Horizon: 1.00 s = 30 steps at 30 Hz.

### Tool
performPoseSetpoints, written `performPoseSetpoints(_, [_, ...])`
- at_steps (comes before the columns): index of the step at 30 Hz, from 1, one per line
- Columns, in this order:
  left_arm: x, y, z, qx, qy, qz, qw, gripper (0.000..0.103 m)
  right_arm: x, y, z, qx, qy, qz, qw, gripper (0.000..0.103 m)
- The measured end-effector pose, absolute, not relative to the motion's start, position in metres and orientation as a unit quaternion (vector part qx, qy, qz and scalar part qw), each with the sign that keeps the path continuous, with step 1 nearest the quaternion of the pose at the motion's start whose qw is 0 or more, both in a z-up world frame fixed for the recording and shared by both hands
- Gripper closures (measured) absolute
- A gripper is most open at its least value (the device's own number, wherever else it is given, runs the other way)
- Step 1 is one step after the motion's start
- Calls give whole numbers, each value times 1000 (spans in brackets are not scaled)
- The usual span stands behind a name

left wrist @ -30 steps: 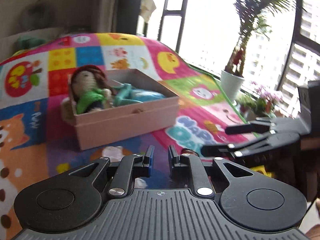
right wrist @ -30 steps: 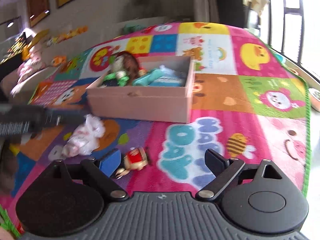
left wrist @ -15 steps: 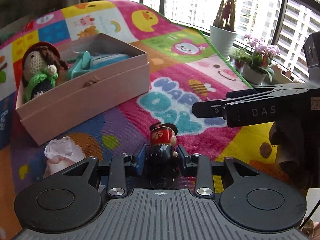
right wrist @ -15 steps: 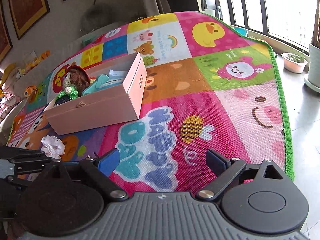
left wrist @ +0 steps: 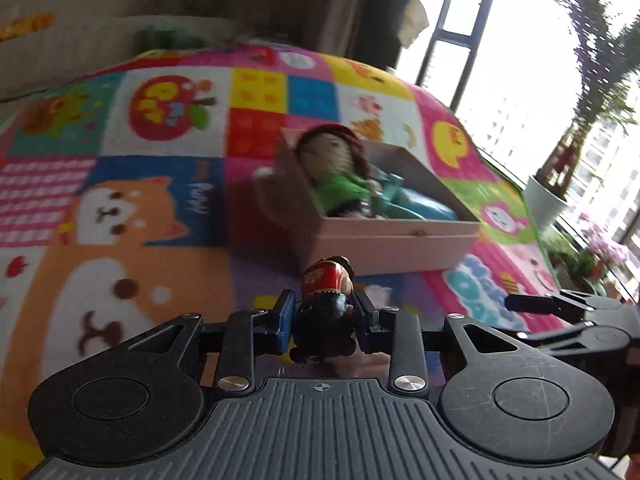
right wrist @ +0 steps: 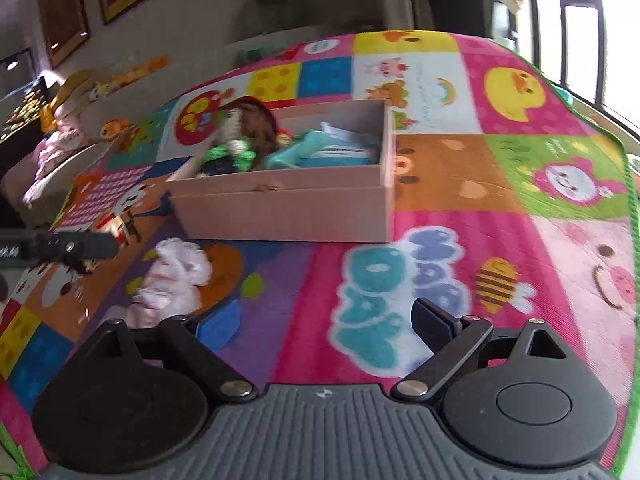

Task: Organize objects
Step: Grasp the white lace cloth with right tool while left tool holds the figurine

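**A little toy is on its way to the box**

The left gripper (left wrist: pixel 323 320) has its two fingers closed tight on a small toy figure (left wrist: pixel 326 300). The figure has a red top and a dark bottom, and it is up off the mat. The pink box (left wrist: pixel 392 240) sits on the colourful play mat (left wrist: pixel 140 208), just ahead of the toy. Inside the box lie a knitted doll (left wrist: pixel 336 168) with brown hair and a green top, and a blue-green toy (left wrist: pixel 404 204) next to it.

The right gripper (right wrist: pixel 326 322) holds nothing. Its fingers are spread wide apart above the mat. A soft white and pink cloth thing (right wrist: pixel 172 280) lies on the mat near the front wall of the box.

The job now looks like putting the figure in the box. To do it well, lift the toy higher than the box wall first, so it does not bump the edge. Then move over the free spot in the box and let go low and gently. The doll takes up much of one end, so dropping on top of it could make the figure roll out.

The mat has big puffy letters (right wrist: pixel 384 292) by the box. They look like "NAP" and "DAY", but they are bent and hard to read. Small writing by the rainbow is too tiny to tell.
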<state>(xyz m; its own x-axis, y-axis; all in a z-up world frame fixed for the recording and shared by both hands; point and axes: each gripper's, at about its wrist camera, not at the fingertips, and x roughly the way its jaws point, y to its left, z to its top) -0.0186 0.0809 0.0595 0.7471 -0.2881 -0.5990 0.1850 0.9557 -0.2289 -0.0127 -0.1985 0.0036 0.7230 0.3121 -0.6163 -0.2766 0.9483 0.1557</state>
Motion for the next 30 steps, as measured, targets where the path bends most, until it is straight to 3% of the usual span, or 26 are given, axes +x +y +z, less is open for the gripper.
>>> performPoseSetpoints(7, [-24, 118, 53, -117, 336, -84, 931, 69, -6, -90, 8, -81, 312, 251, 913, 13])
performPoseSetpoints(10, [-30, 115, 48, -117, 340, -91, 929, 69, 4, -64, -3, -114, 332, 250, 902, 33])
performPoseSetpoints(11, [-33, 114, 47, -117, 341, -95, 928, 69, 9, -61, -6, -116, 344, 245, 899, 47])
performPoseSetpoints(13, [-35, 110, 44, -116, 344, -103, 926, 69, 12, -68, -5, -98, 352, 237, 900, 60])
performPoseSetpoints(14, [-35, 106, 42, -113, 348, -107, 924, 69, 10, -74, -2, -91, 351, 233, 902, 73])
performPoseSetpoints(30, [-12, 28, 65, -53, 343, -187, 919, 69, -36, -233, 70, 35, 275, 106, 955, 75])
